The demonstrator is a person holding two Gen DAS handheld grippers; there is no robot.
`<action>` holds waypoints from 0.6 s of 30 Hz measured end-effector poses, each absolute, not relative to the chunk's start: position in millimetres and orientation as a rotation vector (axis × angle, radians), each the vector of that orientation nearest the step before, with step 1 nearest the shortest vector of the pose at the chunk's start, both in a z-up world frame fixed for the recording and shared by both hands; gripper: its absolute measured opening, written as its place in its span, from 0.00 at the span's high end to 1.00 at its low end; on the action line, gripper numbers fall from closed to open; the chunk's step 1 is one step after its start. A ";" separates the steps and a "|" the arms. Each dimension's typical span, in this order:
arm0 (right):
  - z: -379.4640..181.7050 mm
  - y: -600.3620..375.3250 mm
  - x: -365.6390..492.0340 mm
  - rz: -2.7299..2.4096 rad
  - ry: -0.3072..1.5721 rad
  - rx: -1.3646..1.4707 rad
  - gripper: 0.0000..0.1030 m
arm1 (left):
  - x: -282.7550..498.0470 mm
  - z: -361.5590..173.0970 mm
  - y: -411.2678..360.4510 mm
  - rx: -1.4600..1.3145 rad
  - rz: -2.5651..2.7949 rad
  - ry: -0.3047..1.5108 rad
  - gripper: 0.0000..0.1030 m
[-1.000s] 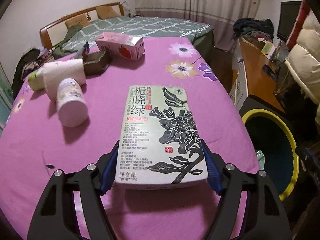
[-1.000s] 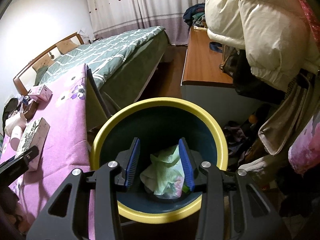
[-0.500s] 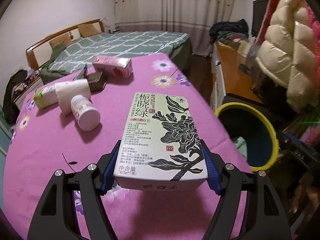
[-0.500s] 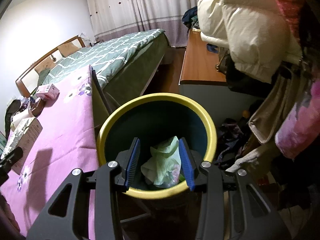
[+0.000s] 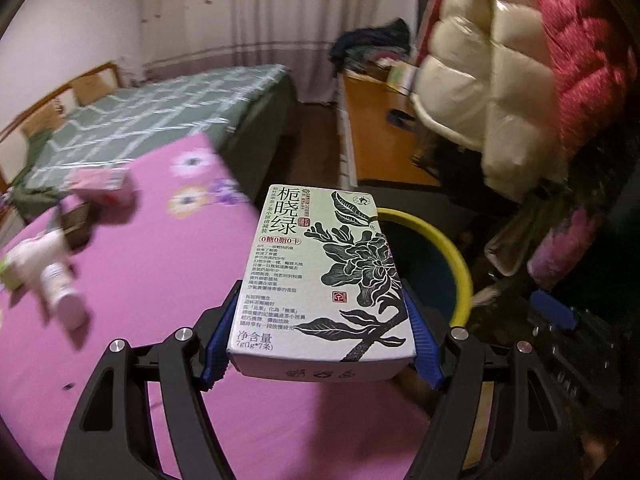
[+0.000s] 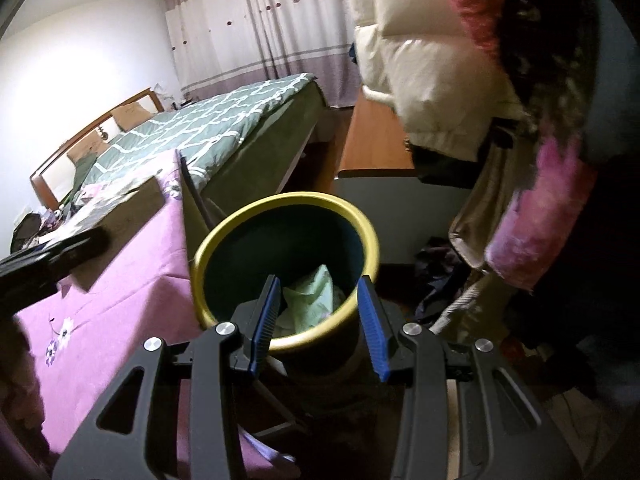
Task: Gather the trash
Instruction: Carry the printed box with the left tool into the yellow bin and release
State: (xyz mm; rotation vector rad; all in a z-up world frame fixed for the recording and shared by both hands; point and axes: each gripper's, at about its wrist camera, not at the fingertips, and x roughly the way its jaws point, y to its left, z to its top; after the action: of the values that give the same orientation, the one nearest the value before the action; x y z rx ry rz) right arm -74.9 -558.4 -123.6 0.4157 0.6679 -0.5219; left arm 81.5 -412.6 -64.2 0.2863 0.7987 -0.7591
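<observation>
Bedroom setting: pink floral tablecloth over a table, green quilted bed behind, striped curtains on the far wall, cream and red puffer coats hanging at right.

Item 1: pale green rectangular cardboard tea box, printed with black flower artwork and Chinese text, smooth matte faces, crisp edges. Location: held off the cloth between the blue ribbed pads of the left gripper, one pad pressed on each long side at the near end; the far end juts forward over the table's edge, overlapping the bin's rim in the left wrist view.

Item 2: round dark-blue waste bin with yellow rim, standing on the floor just beside the table. Contents: crumpled light green plastic wrapper.

Item 3: right gripper, black frame, blue ribbed pads; jaws partly apart with nothing between them, poised above the bin's near rim.

Remaining on cloth, blurred, well apart from the box: pink carton, small dark brown box, white cylindrical bottle, white crumpled paper item.
</observation>
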 end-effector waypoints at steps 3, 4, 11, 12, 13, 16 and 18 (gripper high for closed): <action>-124.7 -564.3 -83.3 -0.537 0.664 0.433 0.63 | 86.1 -75.4 -437.8 0.300 -0.799 0.825 0.30; -125.4 -566.2 -85.2 -0.542 0.663 0.436 0.63 | 88.4 -80.3 -449.4 0.312 -0.804 0.829 0.30; -130.8 -576.8 -94.8 -0.563 0.671 0.464 0.63 | 107.0 -106.1 -489.5 0.328 -0.803 0.860 0.30; -131.5 -577.3 -95.5 -0.565 0.672 0.467 0.63 | 108.9 -109.0 -491.8 0.328 -0.803 0.864 0.30; -132.3 -578.4 -95.7 -0.566 0.674 0.469 0.63 | 111.2 -112.5 -497.3 0.337 -0.803 0.866 0.30; -134.6 -579.5 -93.0 -0.564 0.679 0.472 0.62 | 114.6 -116.9 -505.9 0.352 -0.798 0.854 0.10; -133.9 -577.7 -92.7 -0.559 0.679 0.470 0.62 | 114.7 -114.6 -504.1 0.348 -0.798 0.838 0.09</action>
State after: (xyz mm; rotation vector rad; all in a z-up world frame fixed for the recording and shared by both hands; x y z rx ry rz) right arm -92.7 -577.7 -133.9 0.4702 0.6787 -0.5594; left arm 114.7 -504.1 -114.6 0.3476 0.8376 -0.7976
